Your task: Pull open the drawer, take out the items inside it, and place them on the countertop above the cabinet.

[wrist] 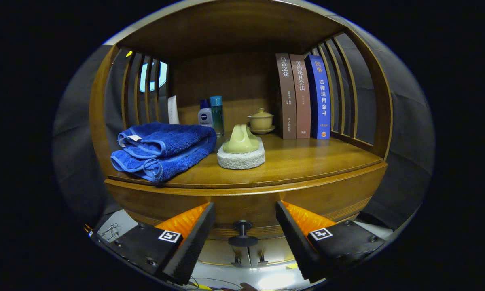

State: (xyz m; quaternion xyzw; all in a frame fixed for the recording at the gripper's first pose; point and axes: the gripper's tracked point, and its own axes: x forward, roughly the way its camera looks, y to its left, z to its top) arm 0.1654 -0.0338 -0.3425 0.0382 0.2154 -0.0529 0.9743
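A wooden cabinet fills the view, with a drawer front under its countertop. A small dark knob sticks out of the drawer front, and the drawer looks closed. My gripper is open, its two fingers spread to either side of the knob and not touching it. The knob sits between the fingertips, a little ahead of them. Whatever is inside the drawer is hidden.
On the countertop lie a folded blue towel, a pale green piece on a white sponge, two bottles, a white tube, a lidded tea cup and three upright books. Slatted wooden sides enclose the shelf.
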